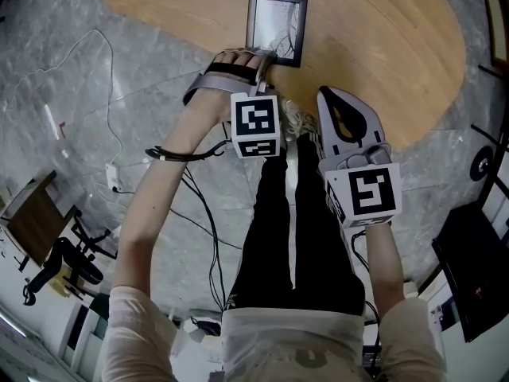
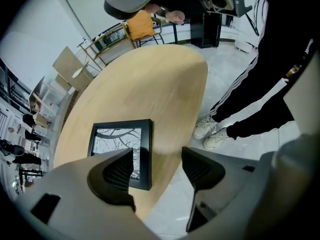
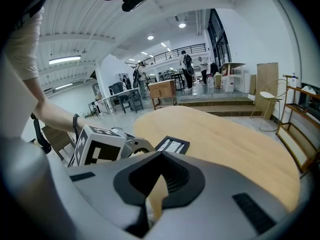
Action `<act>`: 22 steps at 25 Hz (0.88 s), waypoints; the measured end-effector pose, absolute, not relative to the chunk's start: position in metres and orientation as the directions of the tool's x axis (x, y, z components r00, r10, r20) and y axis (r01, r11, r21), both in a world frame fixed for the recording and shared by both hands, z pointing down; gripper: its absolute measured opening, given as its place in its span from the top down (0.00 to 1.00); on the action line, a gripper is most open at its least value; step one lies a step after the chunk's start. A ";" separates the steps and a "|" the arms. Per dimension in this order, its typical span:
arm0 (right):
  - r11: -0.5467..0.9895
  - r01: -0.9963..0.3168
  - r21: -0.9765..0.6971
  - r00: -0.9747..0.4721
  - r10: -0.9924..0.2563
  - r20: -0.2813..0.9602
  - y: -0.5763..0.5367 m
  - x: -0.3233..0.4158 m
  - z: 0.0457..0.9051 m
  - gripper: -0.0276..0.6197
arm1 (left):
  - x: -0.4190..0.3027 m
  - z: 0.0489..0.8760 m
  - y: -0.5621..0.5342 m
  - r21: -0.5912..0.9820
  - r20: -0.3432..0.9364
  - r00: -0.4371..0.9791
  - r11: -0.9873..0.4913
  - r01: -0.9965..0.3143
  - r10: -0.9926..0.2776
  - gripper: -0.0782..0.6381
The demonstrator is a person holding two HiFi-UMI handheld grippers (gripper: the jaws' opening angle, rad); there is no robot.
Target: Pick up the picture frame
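Pale oval wooden counter [image 1: 382, 46] fills the head view. The black-rimmed rectangular picture frame [image 1: 276, 28] lies flat near its edge, with the left tongs [image 1: 261, 56] at its near corner and the right tongs [image 1: 328, 95] held back. The left gripper view adds that these tongs [image 2: 157, 156] are spread and pinch nothing. Closing off-centre could clip only the rim, so the frame slips or skids off. The right gripper view alone shows its tongs [image 3: 159, 171] pressed together, empty.

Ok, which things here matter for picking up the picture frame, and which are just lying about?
For the job: picture frame, flat on the wooden table near its edge; left gripper, fingers open above it.
Just about: right gripper, shut, off to the side; floor cables; black office chair; yellow chair.
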State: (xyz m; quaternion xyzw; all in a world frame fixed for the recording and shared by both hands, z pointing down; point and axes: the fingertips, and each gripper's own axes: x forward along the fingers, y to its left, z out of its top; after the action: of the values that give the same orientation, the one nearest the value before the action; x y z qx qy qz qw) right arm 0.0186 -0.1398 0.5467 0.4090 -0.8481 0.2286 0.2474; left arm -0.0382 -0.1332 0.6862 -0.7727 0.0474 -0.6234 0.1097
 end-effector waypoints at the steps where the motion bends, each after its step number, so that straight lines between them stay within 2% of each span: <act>1: 0.561 -0.806 -0.188 -0.544 -0.579 0.607 -0.140 0.017 0.547 0.95 | -0.039 0.687 -0.133 -0.215 0.957 0.213 -0.975 0.060 -0.198 0.49; 9: 0.553 -0.810 -0.195 -0.542 -0.579 0.609 -0.140 0.013 0.551 0.95 | -0.043 0.688 -0.117 -0.129 0.974 0.199 -0.987 0.092 -0.109 0.49; 14: 0.555 -0.807 -0.200 -0.545 -0.571 0.614 -0.137 0.009 0.553 0.95 | -0.050 0.694 -0.118 -0.149 0.970 0.200 -0.988 0.044 -0.138 0.49; 20: 0.553 -0.809 -0.199 -0.541 -0.569 0.619 -0.133 0.006 0.557 0.95 | -0.052 0.698 -0.121 -0.224 0.964 0.165 -0.971 0.085 -0.208 0.49; 22: 0.552 -0.810 -0.200 -0.541 -0.569 0.619 -0.131 0.005 0.557 0.95 | -0.053 0.696 -0.119 -0.246 0.958 0.176 -0.965 0.088 -0.228 0.57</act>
State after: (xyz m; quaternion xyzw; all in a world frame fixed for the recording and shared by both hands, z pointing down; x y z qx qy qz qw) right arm 0.0051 -0.1315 0.5567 0.4083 -0.8444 0.2396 0.2508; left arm -0.0530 -0.1186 0.6957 -0.7569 0.0463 -0.6402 0.1232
